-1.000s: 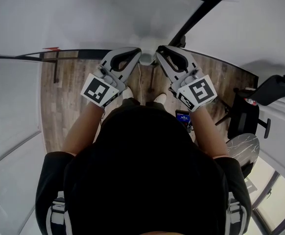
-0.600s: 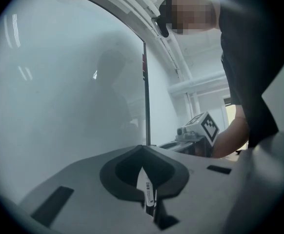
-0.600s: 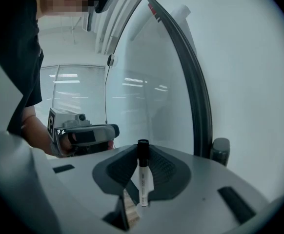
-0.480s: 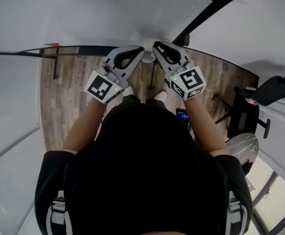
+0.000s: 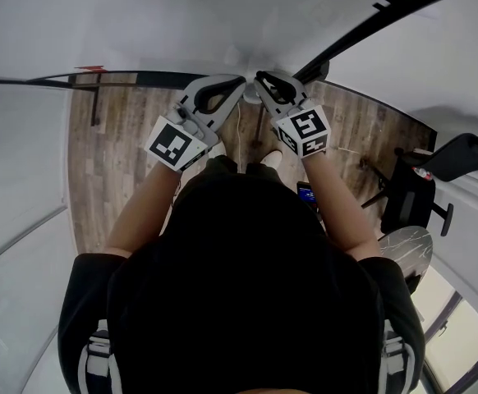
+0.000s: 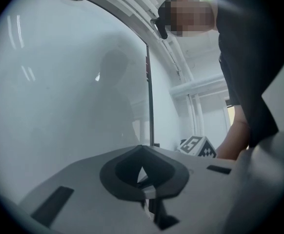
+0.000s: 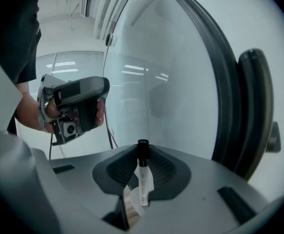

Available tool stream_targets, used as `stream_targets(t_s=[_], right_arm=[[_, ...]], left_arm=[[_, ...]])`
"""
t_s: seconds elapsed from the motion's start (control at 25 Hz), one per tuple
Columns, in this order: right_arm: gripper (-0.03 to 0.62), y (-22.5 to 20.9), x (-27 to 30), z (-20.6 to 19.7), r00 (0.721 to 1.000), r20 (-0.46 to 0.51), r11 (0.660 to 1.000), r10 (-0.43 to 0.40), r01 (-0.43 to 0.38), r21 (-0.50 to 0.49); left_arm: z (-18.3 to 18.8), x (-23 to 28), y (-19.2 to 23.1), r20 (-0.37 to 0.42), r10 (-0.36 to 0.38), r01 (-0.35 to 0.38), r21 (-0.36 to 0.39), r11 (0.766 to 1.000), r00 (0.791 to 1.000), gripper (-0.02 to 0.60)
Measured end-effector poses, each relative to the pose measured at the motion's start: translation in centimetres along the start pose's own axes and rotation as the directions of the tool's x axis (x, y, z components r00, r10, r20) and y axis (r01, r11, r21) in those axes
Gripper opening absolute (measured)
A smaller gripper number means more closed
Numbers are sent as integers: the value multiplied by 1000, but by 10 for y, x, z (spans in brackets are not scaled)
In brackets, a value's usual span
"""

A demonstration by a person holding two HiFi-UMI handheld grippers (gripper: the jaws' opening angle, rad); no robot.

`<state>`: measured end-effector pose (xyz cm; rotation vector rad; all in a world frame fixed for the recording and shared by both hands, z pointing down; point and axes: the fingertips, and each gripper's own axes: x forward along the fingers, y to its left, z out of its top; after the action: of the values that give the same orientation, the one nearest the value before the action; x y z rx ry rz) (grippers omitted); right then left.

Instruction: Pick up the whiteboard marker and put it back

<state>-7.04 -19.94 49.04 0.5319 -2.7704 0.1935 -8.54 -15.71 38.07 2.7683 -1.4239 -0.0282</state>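
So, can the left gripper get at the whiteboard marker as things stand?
Probably not yet: the left gripper has its jaws together, and the whiteboard marker is clamped in the right gripper, close beside it.

— Where is your head camera looking?
— It's looking steeply down over your shoulders, taking in the left gripper (image 5: 236,84) and right gripper (image 5: 261,81) at the far whiteboard (image 5: 181,23).
— And the gripper cameras?
— Each is looking along its own jaws, close to the board, and catching the other gripper beside it.
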Motion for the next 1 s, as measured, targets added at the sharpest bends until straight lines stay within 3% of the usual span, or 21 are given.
stream_targets(t_s=[1.0], right_arm=[[66,-7,41,-91,974,-228,996,-17,36,79]], left_arm=[[-15,-21,0,-34,16,-17,-40,999,999,3]])
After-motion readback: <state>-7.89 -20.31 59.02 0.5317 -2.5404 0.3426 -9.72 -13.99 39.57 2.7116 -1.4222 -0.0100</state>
